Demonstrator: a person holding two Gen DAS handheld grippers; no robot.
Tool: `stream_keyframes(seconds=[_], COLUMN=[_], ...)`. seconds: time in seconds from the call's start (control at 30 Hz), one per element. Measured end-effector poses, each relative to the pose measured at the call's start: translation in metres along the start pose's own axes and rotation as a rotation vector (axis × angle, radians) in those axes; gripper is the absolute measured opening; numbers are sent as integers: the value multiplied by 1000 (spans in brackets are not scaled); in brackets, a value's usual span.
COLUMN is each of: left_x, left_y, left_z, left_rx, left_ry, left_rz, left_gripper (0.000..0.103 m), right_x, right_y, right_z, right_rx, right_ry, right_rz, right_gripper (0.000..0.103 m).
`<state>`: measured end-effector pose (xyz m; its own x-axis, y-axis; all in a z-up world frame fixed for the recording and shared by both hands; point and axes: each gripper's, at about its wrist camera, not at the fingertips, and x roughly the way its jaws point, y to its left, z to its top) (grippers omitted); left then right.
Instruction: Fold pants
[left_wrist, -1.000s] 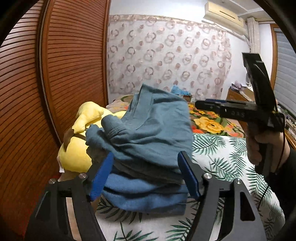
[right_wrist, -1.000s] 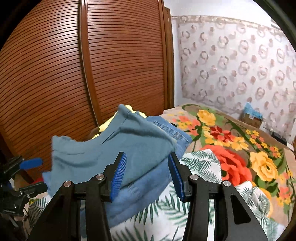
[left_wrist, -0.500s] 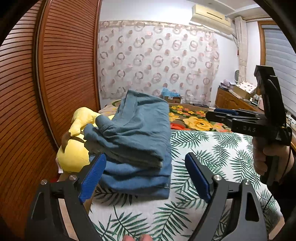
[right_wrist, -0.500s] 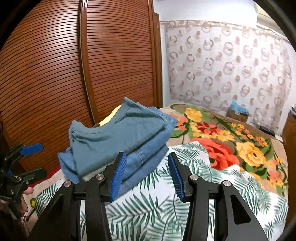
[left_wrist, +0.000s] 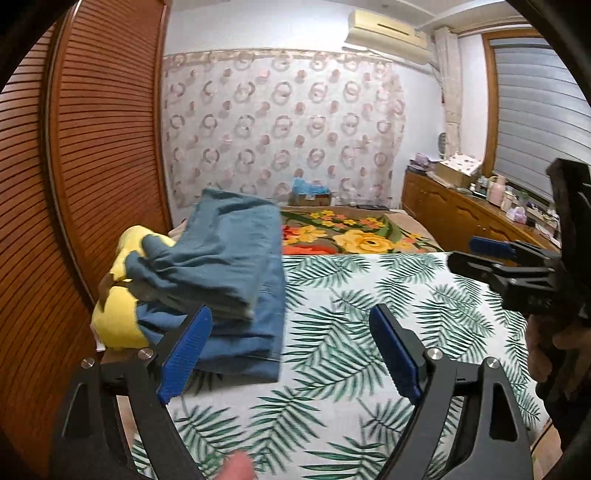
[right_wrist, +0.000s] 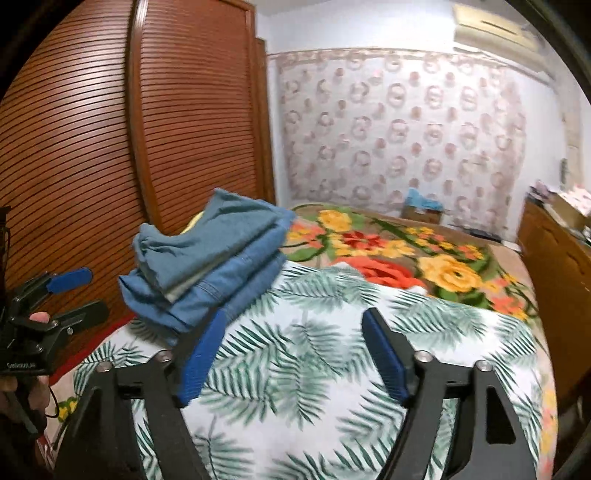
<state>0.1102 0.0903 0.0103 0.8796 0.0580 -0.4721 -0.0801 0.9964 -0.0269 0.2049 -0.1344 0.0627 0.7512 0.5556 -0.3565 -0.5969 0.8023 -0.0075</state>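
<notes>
Above leaf-print sheet (left_wrist: 332, 332), both grippers wide, empty

There are the folded pants (left_wrist: 236, 258), a teal-blue pair lying on top of a stack of folded denim-blue garments (left_wrist: 255, 332) at the edge of my leaf-print bedspread (left_wrist: 369, 314), close to the slatted wooden doors. The top pair is folded into a flat, rough rectangle, its far end tilted up a little, and its bunched, rumpled end hangs over the stack's side towards the doors. From my right-hand view the same pile (right_wrist: 210, 254) shows its layers stepped, teal on top, lighter denim beneath.
</notes>
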Motion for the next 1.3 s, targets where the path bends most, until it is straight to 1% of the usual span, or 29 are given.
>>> stream_keyframes(seconds=[0.1,0.17,0.33,0.5,0.63,0.9,1.3], left_x=[1,-1,-10,-27,-37,-56,-59], left_y=[-14,-24,-48,-65,-71,-74,-72], left_z=[-1,-2,-2,2,9,19,21], left_rx=[11,20,43,59,64,60,56], left_ry=[9,7,6,-16,-43,-98,-98], left_rz=[-35,-58,-84,-94,-94,-83,-75], left_gripper=[87,88,88,88,88,88,88], right_x=[-28,-45,-83,-119,-143,-152,-145], right_y=[-2,-2,5,16,25,46,40], right_z=[-14,-22,-34,-36,-39,-52,-58], right_rx=[40,64,93,119,133,141,133], right_ry=[-14,-20,-41,-84,-112,-141,-141], right_rz=[-47,-97,-205,-262,-290,-304,-309], right_gripper=[81,81,81,81,81,81,81])
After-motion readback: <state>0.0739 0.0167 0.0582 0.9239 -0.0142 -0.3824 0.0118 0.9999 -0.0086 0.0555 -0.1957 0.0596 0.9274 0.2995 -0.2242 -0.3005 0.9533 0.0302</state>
